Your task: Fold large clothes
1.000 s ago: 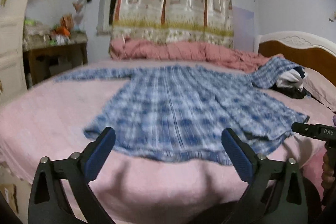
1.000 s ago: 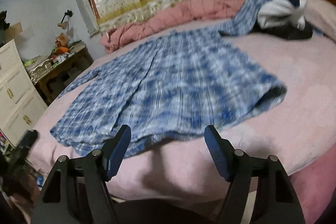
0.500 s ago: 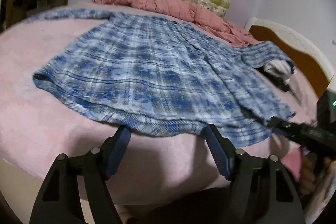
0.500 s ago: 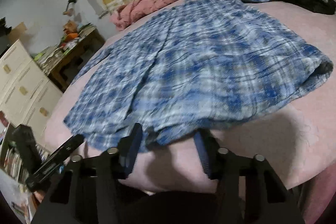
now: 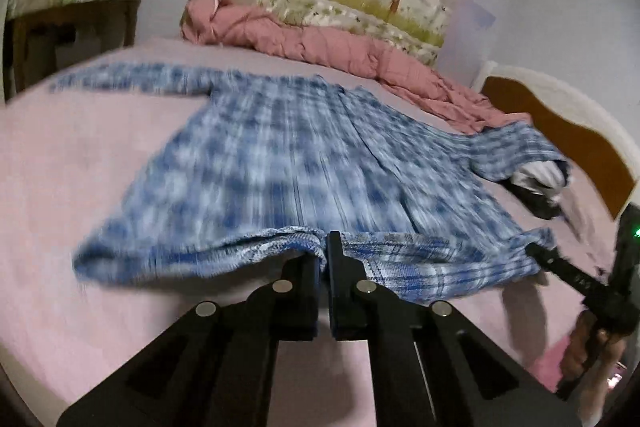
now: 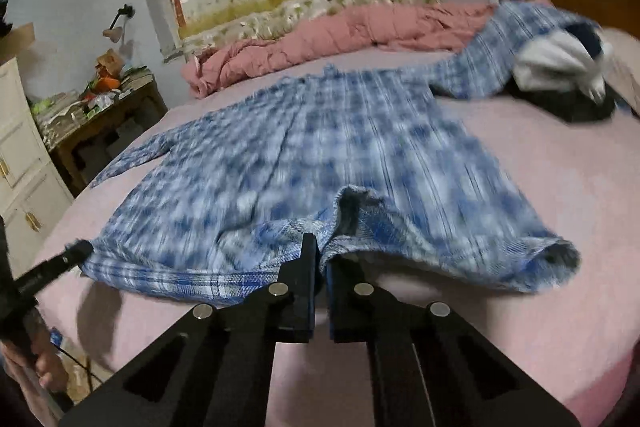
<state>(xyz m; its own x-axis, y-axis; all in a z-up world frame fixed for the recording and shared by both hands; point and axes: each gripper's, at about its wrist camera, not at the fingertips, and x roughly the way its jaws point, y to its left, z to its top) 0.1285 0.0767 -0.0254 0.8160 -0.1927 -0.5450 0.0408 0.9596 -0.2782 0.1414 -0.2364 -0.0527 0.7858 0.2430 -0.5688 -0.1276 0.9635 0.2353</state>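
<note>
Shirt (image 5: 304, 163) flat on bed (image 5: 80, 163) | left tool (image 5: 325, 247) pinching hem | right tool (image 6: 322, 251) pinching hem

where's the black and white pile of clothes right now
The black and white pile of clothes lies on the pink bedsheet at the right, near the wooden headboard, partly under a sleeve of the blue plaid shirt.

Plaid shirt (image 5: 288, 163) was motion-blurred; hem pinched inside left gripper (image 5: 325, 251) was hidden. Dark clothes (image 6: 576, 103) at 2 o'clock unreadable.
</note>
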